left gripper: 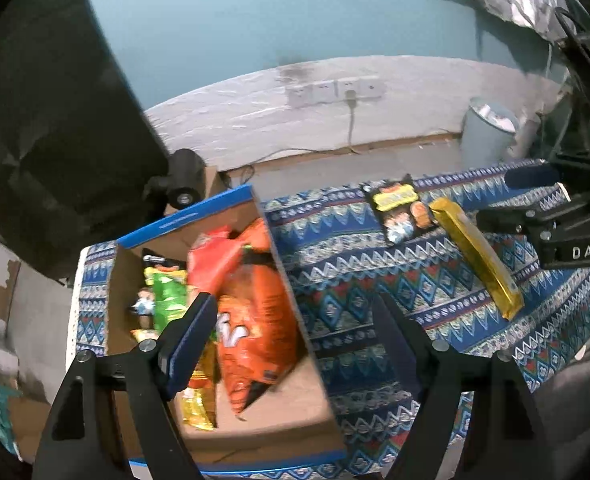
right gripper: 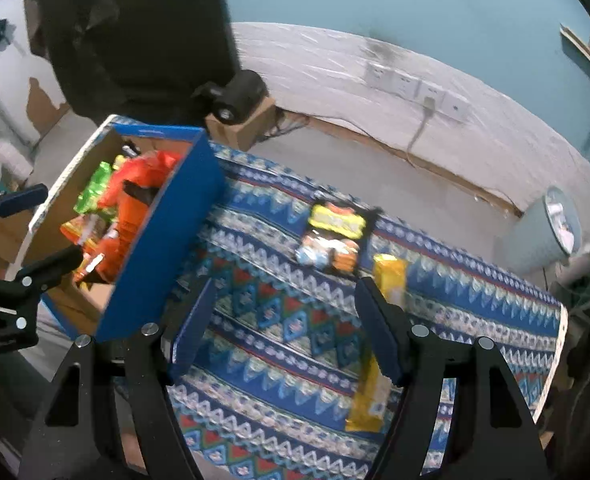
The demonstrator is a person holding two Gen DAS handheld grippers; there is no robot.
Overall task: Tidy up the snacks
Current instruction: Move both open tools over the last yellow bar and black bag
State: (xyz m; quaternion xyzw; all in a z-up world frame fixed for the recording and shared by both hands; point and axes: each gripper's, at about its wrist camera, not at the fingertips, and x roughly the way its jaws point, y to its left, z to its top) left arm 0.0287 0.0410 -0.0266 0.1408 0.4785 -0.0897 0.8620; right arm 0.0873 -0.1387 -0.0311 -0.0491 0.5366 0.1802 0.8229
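Two snacks lie outside the cardboard box (left gripper: 231,432): a long gold packet (right gripper: 391,280) and a dark snack pouch (right gripper: 335,236), both on the patterned cloth (right gripper: 279,320) to the right of the box; the two lie just beside each other, contact uncertain.

The right gripper (right gripper: 285,332) is spread wide and holds nothing; the gold packet lies just to its right, running under the right-hand finger, with its long axis stretching from near to far, roughly in line with the fingers; the pouch lies beyond the fingertips, slightly to the right.

The left gripper (left gripper: 295,332) is likewise wide and empty, poised over the right wall of the box; below it sit an orange chip bag (left gripper: 259,320), a green bag (left gripper: 169,292) and other packets.

Judgement: the right gripper is much the nearer to both loose snacks; a small shift right would centre it on the gold packet, and a turn of the wrist would be needed to close across the narrow width.

Room: open cloth lies between box and snacks; the far cloth edge is close behind the pouch; the tall blue box wall must be cleared on transfer.
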